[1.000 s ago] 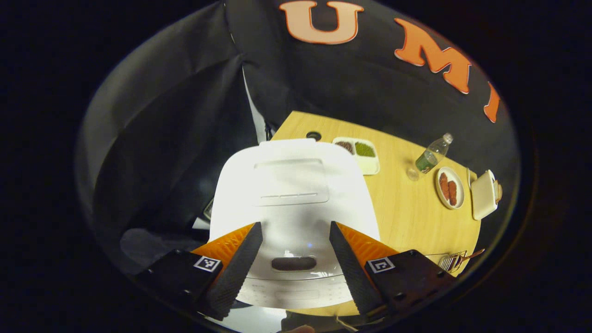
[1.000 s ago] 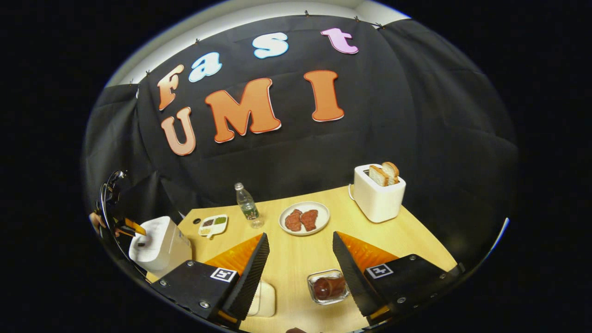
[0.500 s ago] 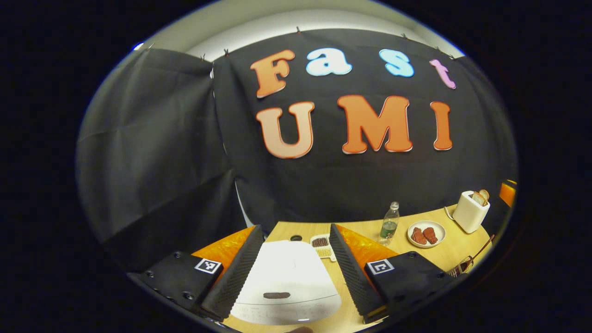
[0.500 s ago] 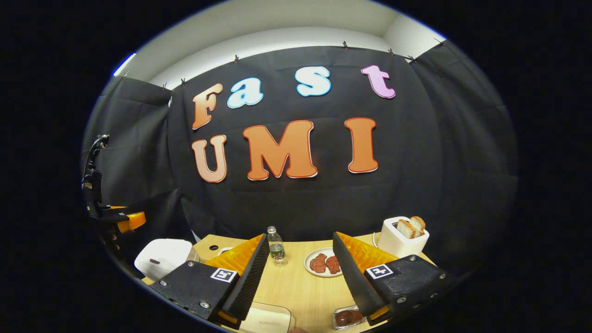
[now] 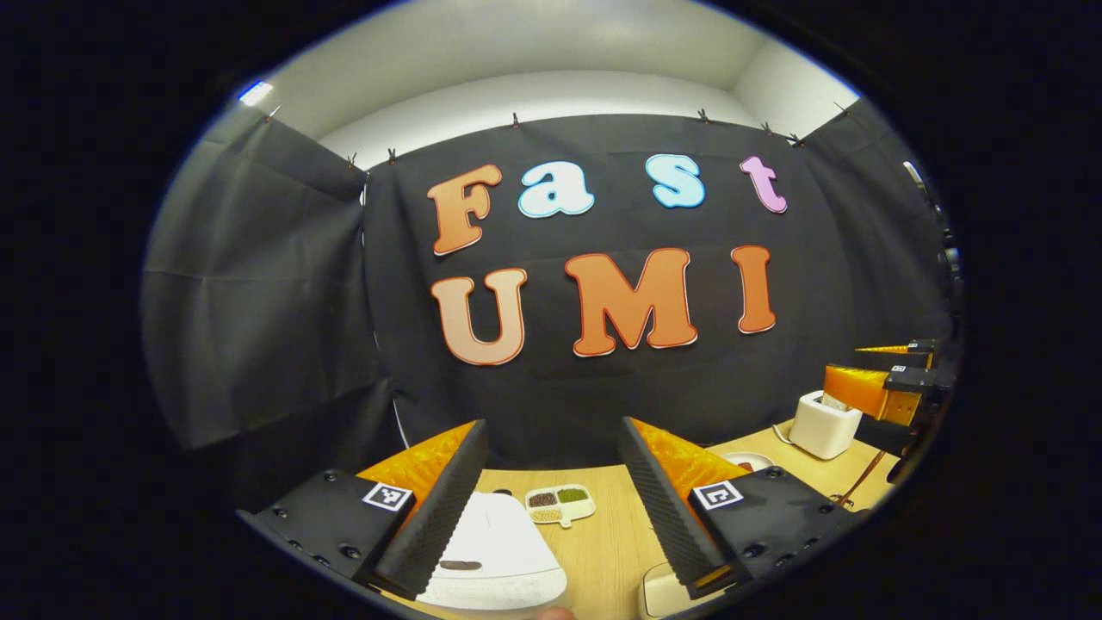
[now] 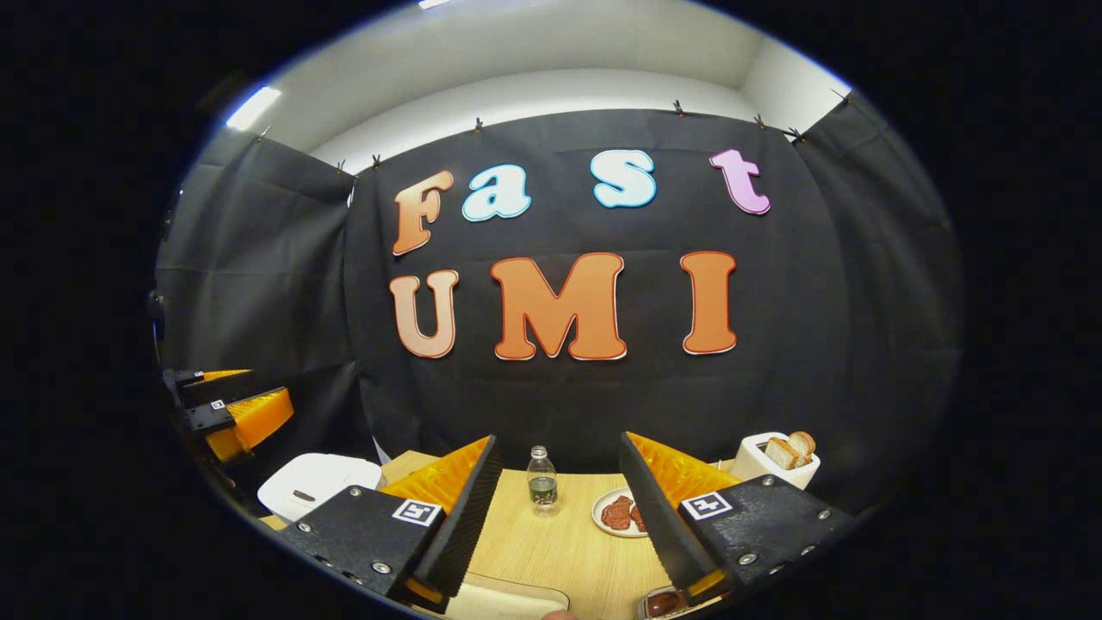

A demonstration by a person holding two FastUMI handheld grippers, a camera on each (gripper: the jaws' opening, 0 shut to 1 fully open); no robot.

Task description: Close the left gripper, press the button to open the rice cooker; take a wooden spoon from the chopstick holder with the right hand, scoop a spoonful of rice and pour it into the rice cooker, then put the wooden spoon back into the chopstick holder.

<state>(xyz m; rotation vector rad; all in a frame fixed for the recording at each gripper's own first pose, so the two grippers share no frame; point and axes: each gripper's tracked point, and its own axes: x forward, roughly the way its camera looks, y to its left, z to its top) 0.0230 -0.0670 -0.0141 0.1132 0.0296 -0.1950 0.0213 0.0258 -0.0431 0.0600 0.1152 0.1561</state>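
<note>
Left gripper view, left gripper [image 5: 551,508] wide apart above closed rice cooker [image 5: 495,555], right gripper [image 6: 555,517] wide, holding nothing, above table [image 6: 560,551].

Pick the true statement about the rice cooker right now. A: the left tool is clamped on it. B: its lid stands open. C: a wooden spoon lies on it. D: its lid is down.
D: the rice cooker has its lid flat and shut, with the left tool open above it.

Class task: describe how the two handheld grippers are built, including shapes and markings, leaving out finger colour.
Each gripper, left gripper and right gripper, has two wedge-shaped fingers with ribbed inner faces. These are mounted on black blocks with screws, and each block carries a small square black-and-white marker.
</note>
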